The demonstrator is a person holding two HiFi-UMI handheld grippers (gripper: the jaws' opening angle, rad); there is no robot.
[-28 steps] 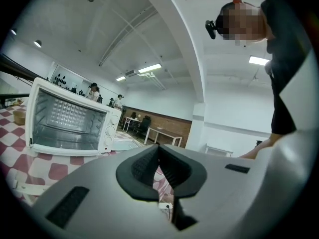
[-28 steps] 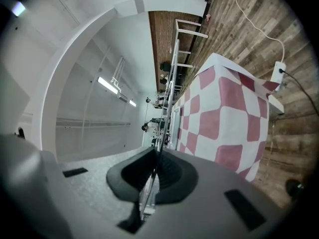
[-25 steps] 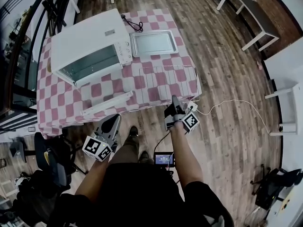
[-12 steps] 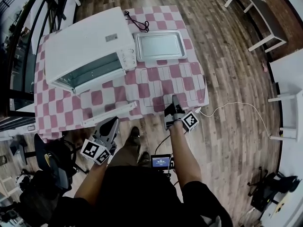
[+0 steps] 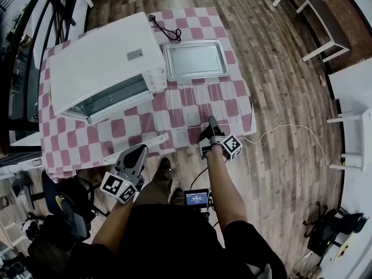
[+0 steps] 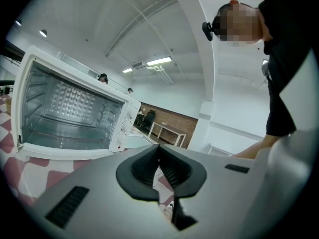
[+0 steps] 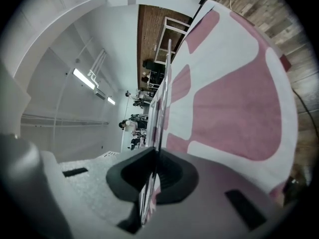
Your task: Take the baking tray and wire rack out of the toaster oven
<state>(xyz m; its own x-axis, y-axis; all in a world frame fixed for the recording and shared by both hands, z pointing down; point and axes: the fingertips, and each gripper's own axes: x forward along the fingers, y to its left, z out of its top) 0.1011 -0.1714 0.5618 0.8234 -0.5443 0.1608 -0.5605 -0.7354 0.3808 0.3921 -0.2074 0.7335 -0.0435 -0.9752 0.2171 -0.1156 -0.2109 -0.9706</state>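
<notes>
Head view of the bench (image 5: 122, 124): it is showing a checked cloth with the toaster oven (image 5: 104, 63) sitting on the left half, its door (image 5: 157, 139) hanging open toward the near edge.
Baking tray (image 5: 195, 60): it is lying flat and empty at the far right corner, just beside the oven, so this part is looking done.
Wire rack (image 5: 208, 104): it is lying out of the oven over the near right part of the bench, between the tray and the near edge. I am not managing to tell whether it is resting fully on the cloth or being held just off it.
Right tongs (image 5: 211, 122): they are clenching the rack's near edge. The right gripper view is showing the rack (image 7: 162, 108) running edge-on into the closed jaws.
Left tongs (image 5: 138, 152): they are hanging in front of the near edge, close to the open door, with the jaws pressed together on nothing.
Oven cavity (image 6: 65, 113): the left gripper view is showing it bare, with no tray or rack inside.
Remaining: to my eye both things are already out. Only letting go of the rack is waiting, and perhaps shutting the door.
</notes>
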